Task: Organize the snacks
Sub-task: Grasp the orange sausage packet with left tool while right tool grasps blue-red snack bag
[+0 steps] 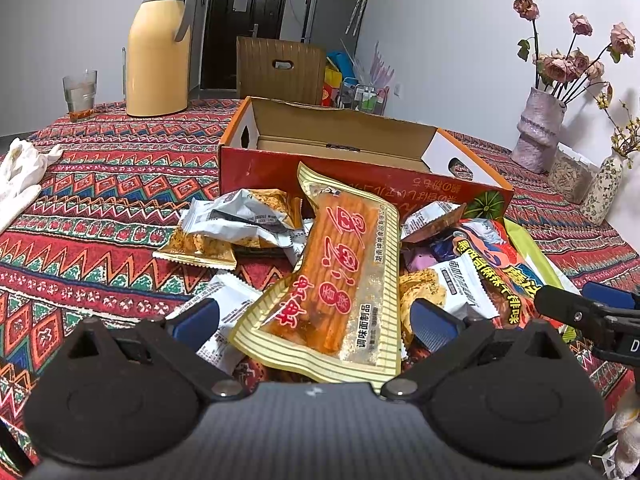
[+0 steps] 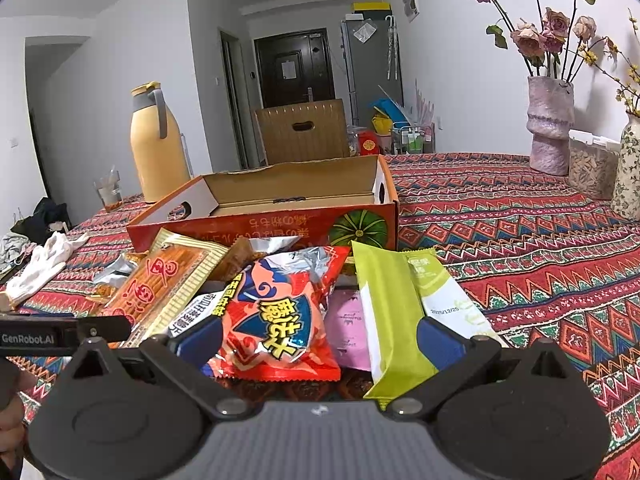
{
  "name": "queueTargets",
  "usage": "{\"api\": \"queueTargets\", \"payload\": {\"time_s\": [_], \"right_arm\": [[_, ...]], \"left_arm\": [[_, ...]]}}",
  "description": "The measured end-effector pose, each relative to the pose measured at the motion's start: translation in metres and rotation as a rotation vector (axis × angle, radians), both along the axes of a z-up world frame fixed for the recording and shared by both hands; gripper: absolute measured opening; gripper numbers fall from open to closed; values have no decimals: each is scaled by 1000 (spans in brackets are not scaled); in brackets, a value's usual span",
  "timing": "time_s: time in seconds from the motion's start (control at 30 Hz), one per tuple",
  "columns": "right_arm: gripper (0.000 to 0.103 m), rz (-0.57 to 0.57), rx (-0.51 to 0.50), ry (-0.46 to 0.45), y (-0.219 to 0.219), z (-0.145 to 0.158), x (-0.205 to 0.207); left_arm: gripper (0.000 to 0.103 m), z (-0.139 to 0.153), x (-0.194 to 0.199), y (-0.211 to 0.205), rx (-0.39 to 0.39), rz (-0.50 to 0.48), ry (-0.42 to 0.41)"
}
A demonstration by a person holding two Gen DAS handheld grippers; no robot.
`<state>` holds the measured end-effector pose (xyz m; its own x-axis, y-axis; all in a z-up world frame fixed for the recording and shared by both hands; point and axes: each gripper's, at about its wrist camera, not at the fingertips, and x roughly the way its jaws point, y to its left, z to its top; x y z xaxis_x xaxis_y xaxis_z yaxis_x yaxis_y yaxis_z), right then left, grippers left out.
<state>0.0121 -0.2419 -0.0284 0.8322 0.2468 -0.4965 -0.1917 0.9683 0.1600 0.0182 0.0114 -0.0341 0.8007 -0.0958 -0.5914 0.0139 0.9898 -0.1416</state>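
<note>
So both grippers sit low over a heap of snacks on the surface [image 1: 100, 200], which has a red patterned cloth on it. The left gripper [image 1: 316, 322] has its fingers spread wide, one on each side of a long orange spicy-strip pack [image 1: 340, 280], and it isn't clear that either pad touches it. The right gripper [image 2: 320, 340] is spread too, straddling a red bag [image 2: 276, 320], with a green pack [image 2: 392, 312] lying just inside its right finger. The heap lies right against the near wall of an open box [image 1: 360, 168], which looks empty inside. More small silver and brown packets [image 1: 236, 220] are scattered to the left of the strip pack. Further back are a yellow jug [image 1: 158, 48], a glass [image 1: 80, 92] and a vase [image 2: 550, 128] of dried roses.
</note>
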Motion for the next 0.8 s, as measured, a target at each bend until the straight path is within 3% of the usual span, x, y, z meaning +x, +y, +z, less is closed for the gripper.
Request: {"api": "queueTargets", "payload": {"time_s": [0.37,0.7,0.77,0.8], "right_arm": [[90,20,10,-6,4,6,12],[85,119,-45,24,29,12,32],[74,115,-63,51,32,11,39],[73,114,-62,63,33,10,42]], "left_arm": [[103,1,3,4,-3,10,2],[103,3,3,9,-3,40,2],[103,3,3,10,-5,43,2],[103,3,3,11,-5,45,2]]}}
